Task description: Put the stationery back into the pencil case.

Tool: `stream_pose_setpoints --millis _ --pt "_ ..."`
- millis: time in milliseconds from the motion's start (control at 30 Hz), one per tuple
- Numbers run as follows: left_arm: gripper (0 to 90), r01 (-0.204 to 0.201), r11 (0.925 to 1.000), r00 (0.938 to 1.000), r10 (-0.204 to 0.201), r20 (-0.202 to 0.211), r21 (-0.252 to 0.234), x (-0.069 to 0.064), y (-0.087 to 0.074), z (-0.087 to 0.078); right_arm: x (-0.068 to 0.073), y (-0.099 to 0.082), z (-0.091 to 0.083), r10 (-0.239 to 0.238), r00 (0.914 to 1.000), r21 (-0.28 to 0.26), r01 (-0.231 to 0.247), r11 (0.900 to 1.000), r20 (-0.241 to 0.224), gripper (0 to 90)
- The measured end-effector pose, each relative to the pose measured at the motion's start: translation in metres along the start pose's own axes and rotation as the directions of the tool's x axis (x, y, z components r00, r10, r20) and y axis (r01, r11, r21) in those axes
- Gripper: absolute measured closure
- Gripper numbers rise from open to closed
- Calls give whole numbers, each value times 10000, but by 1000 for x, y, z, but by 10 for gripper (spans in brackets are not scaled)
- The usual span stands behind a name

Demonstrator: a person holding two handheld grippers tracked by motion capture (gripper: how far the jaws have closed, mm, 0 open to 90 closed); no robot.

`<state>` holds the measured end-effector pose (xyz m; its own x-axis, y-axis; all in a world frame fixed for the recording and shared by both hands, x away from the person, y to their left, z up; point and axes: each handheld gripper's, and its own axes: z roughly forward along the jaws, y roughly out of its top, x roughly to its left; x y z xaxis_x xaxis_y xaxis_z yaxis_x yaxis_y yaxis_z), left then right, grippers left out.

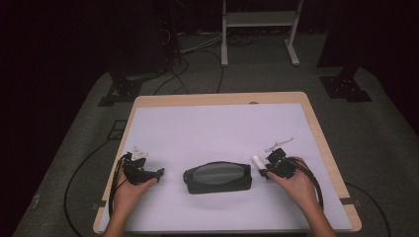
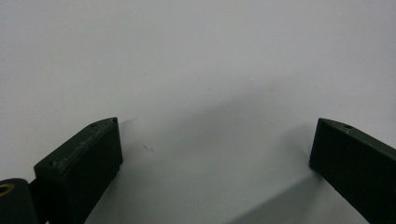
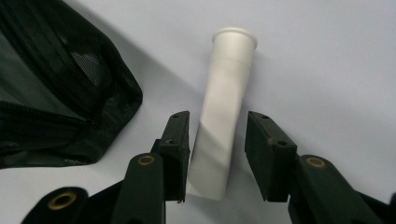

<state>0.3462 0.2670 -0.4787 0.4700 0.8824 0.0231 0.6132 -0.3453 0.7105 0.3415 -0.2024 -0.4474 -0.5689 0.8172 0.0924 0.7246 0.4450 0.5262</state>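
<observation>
A black mesh pouch [image 1: 217, 177] lies in the middle of the white mat [image 1: 212, 128]; its corner shows in the right gripper view [image 3: 60, 93]. A white tube [image 1: 257, 161] lies on the mat just right of the pouch. My right gripper [image 1: 265, 167] straddles this tube [image 3: 224, 107] near its flat end. Its jaws stand close on either side, with a thin gap on the right one. My left gripper [image 1: 148, 172] rests on the mat left of the pouch. It stands wide open [image 2: 212, 149] over bare mat.
A thin pale stick-like object [image 1: 279, 144] lies on the mat behind the right gripper. The wooden table edge [image 1: 326, 148] frames the mat. Cables trail off both sides to the floor, and a white stand [image 1: 259, 24] is beyond the table.
</observation>
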Motion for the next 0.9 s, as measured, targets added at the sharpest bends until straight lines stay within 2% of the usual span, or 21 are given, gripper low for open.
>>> stream_pose_setpoints --millis 267,467,900 --pt "16 -3 10000 10000 3 -4 -1 0 0 0 1 -3 5 -121 9999 99 121 9999 51 625" --pt "16 -1 10000 10000 1 -6 -1 0 0 0 3 -5 6 -249 9992 -26 250 9997 325 680" --pt "16 -5 10000 10000 5 -8 3 0 0 0 6 -5 7 -442 9974 2 443 9990 561 704"
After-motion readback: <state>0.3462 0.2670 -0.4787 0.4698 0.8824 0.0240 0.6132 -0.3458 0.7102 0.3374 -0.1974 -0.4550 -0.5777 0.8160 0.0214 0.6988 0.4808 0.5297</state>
